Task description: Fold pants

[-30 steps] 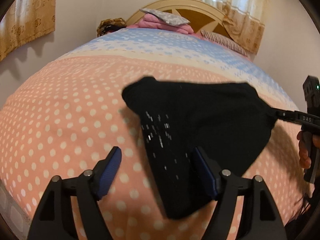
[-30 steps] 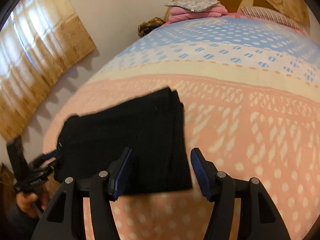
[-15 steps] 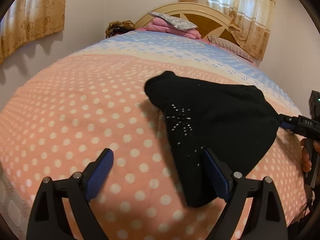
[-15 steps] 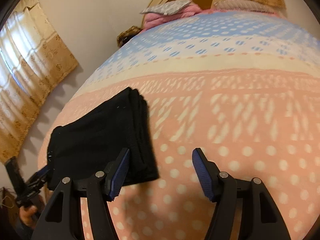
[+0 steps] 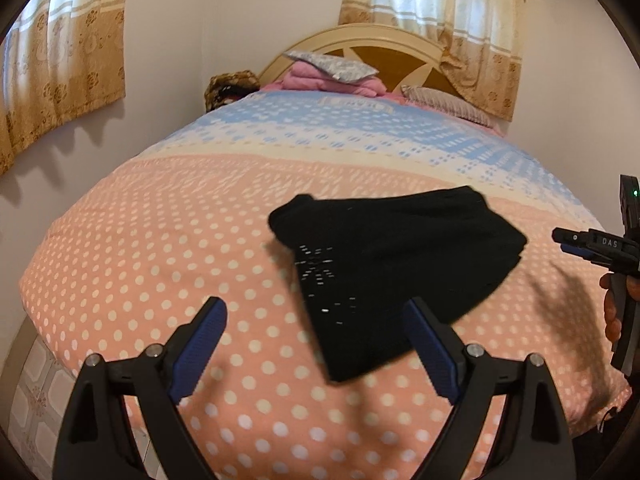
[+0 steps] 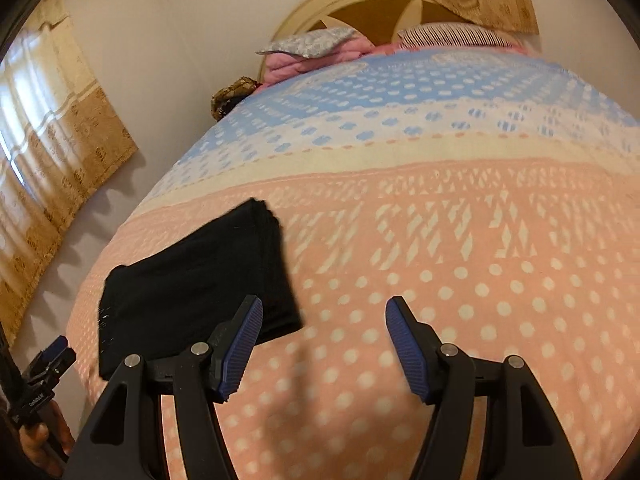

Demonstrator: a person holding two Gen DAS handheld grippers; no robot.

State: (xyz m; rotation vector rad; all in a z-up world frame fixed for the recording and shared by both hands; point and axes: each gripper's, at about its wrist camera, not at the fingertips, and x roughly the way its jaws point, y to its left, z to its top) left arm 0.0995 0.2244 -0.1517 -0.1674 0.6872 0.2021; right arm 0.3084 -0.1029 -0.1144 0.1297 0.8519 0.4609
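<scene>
The black pants [image 5: 392, 264] lie folded into a compact bundle on the pink dotted bedspread [image 5: 160, 248], with small silvery marks on the near part. They also show in the right wrist view [image 6: 192, 280] at the left. My left gripper [image 5: 316, 344] is open and empty, held above the bed just in front of the bundle. My right gripper [image 6: 324, 344] is open and empty, to the right of the bundle. The right gripper also shows at the right edge of the left wrist view [image 5: 592, 246], apart from the pants.
A pink folded blanket [image 5: 328, 80] with a grey pillow on it and a striped pillow [image 5: 444, 104] lie at the wooden headboard [image 5: 380, 44]. Curtains [image 5: 60, 76] hang on the walls. The bed's near-left edge [image 5: 44, 340] drops to a tiled floor.
Both grippers have let go of the pants and pulled back and up. The bundle now lies flat on the bed, farther from both grippers.
</scene>
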